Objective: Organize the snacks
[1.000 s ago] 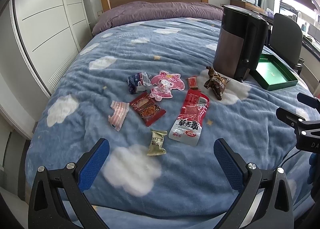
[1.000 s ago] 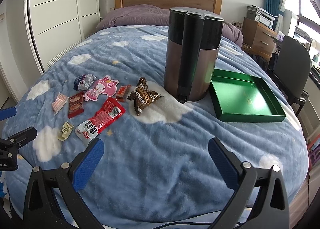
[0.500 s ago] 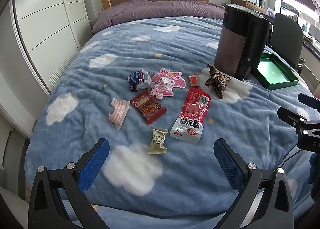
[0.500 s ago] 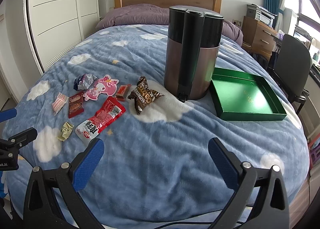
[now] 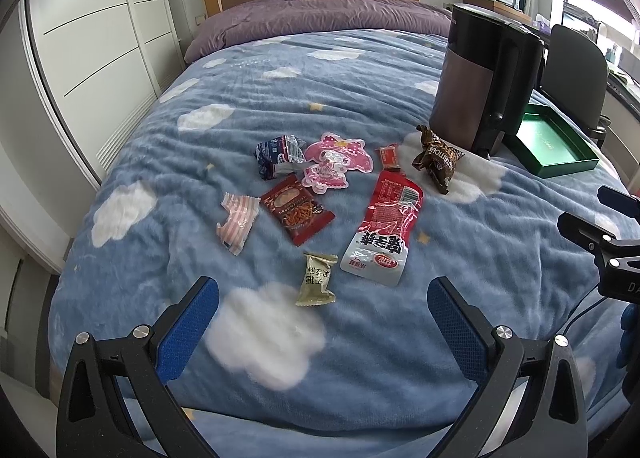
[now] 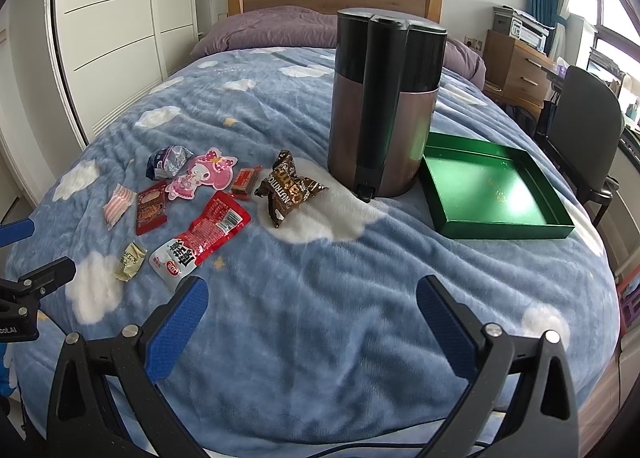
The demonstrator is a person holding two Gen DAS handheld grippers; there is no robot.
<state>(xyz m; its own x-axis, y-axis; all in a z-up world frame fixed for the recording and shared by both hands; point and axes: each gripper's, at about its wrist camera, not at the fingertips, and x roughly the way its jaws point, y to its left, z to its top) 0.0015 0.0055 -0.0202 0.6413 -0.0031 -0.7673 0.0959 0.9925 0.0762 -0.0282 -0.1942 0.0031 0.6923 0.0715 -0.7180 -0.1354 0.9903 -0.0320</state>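
- Eight snack packets lie loose on the blue cloud-print blanket (image 5: 360, 105) of the bed, from a pink-striped wrapper (image 5: 237, 222) across to a brown crinkled packet (image 5: 437, 161)
- One tall brown-and-black kettle (image 6: 384, 97) stands just beside one shallow green tray (image 6: 494, 223), which sits near the bed's right edge
- Left hand-held gripper (image 5: 323, 322) and right hand-held gripper (image 6: 312, 324) both hang spread wide and empty over bare blanket at the near edge, a pale green sweet (image 5: 316, 280) just ahead of the left one

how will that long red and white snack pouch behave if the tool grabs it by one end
The long red and white pouch looks thin and wrinkled, so it will probably flop and dangle. Its glossy film may slip between the pads. It lies flat on soft blanket, so pinching an edge could be fiddly.
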